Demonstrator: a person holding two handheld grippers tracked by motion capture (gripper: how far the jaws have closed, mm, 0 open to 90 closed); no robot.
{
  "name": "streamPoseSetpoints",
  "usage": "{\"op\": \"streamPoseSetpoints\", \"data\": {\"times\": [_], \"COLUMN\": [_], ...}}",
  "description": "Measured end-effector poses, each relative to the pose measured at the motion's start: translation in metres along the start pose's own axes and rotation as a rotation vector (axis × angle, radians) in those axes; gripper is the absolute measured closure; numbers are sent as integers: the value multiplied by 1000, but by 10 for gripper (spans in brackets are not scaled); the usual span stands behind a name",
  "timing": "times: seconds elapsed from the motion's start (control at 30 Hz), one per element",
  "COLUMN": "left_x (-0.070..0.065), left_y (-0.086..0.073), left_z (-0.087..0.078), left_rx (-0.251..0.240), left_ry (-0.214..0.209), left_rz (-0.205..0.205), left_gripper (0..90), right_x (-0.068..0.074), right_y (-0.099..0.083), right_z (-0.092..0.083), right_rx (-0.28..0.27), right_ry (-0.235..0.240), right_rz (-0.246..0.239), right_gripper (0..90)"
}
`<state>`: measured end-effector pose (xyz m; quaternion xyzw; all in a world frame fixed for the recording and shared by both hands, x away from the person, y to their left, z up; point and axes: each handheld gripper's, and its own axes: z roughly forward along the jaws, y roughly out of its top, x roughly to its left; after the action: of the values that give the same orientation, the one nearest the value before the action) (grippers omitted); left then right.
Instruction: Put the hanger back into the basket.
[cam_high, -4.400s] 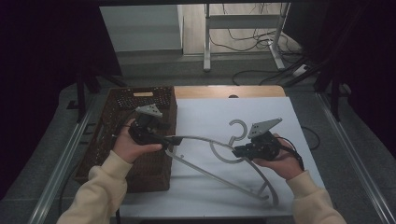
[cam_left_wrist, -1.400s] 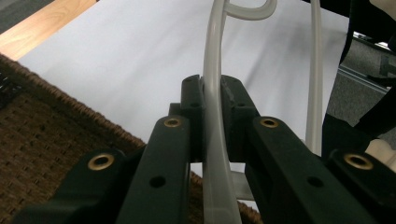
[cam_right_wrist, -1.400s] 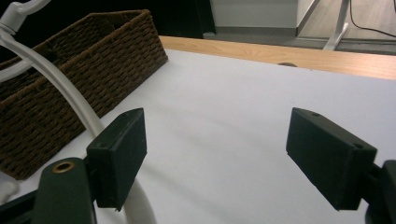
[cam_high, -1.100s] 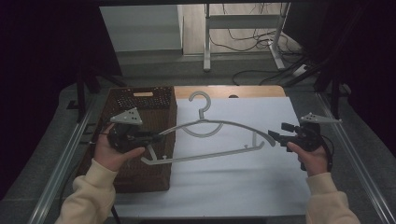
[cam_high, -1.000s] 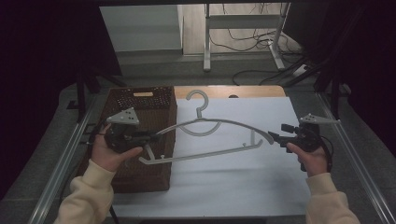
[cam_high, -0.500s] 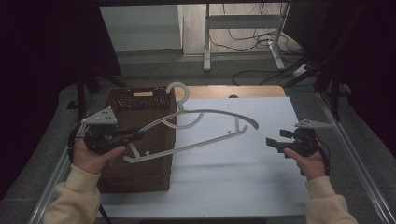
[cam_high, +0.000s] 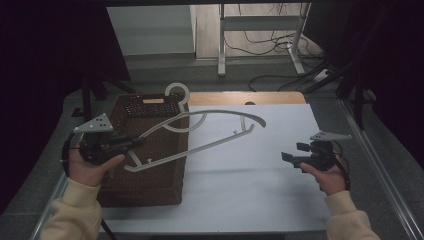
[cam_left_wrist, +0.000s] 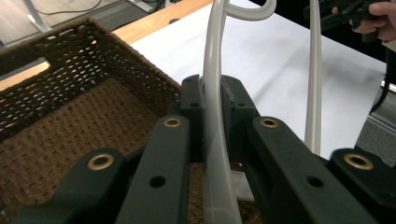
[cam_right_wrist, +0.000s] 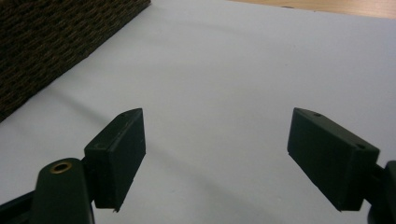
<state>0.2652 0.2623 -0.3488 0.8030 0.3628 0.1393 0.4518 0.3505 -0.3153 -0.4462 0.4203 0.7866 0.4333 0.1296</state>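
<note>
**Hanger half over the basket, carried by one end**

The white hanger (cam_high: 200, 131) is off the table, hanging in the air: its near end sits over the brown wicker basket (cam_high: 150, 195), its hook (cam_high: 176, 91) stands above the basket's far rim, and its long curved arm reaches out over the white tabletop (cam_high: 250, 185). Your left gripper (cam_high: 131, 143) is clamped on that near end; in the left gripper view the pale bar (cam_left_wrist: 215, 140) runs straight up between the closed jaws, with the basket's woven floor below. Your right gripper (cam_high: 289, 158) hangs apart from the hanger over the bare table, jaws spread wide with nothing between them (the right gripper view shows both pads with white surface in the gap).

The risk, as I judge it, lies in that single grip at the far end of a long, smooth bar. The free arm's weight could make the hanger swivel or slip in the pads. If you lower it now, the hook or the outer arm looks likely to catch on the basket rim, since the hanger seems longer than the basket is wide. Tilt it before you let go.
</note>
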Motion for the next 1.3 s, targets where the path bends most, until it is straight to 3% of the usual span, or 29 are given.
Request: {"op": "streamPoseSetpoints", "data": {"times": [0.73, 1.3], "left_x": [30, 54], "left_y": [-23, -46], "left_z": [-28, -34], "left_rx": [-56, -72], "left_ry": [113, 178], "left_rz": [-94, -176], "left_gripper": [815, 814], "right_x": [0, 0], "right_y": [-2, -3], "right_z": [3, 5], "right_rx": [21, 30], "right_ry": [-3, -1], "right_rz": [-8, -13], "right_gripper": [193, 193]}}
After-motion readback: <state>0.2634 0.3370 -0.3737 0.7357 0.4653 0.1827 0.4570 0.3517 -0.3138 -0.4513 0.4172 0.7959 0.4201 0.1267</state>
